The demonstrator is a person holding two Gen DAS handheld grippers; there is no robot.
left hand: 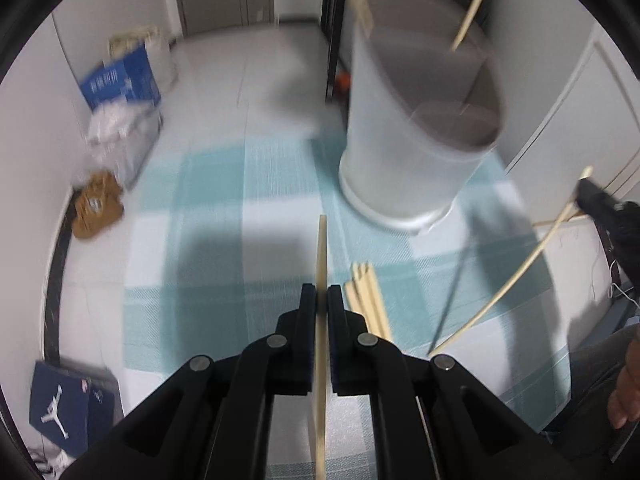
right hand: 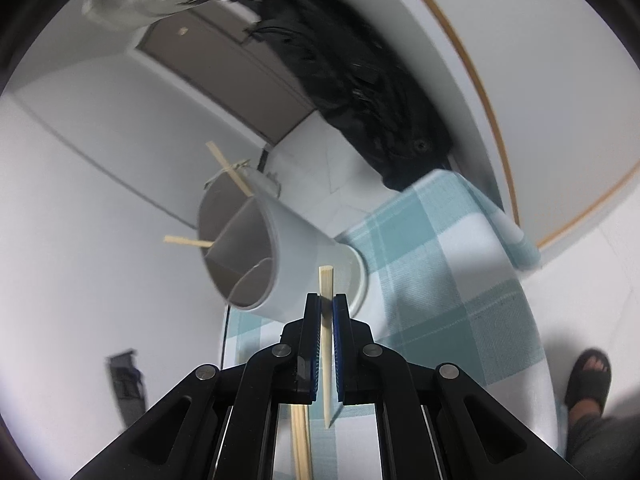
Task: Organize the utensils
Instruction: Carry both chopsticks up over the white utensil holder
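Left gripper (left hand: pixel 322 300) and right gripper (right hand: pixel 327 308) each clenched on a chopstick (left hand: pixel 321 248) short of the holder (left hand: pixel 420 120); colliding tips could miss its rim.

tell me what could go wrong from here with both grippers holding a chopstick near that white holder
1. The left gripper pinches its chopstick well back from the end, so the long tip could snag on the white holder's rim.
2. The holder already has two chopsticks leaning out; a bump might knock them loose.
3. The right gripper's chopstick is thin and could slip or swivel in the pads.
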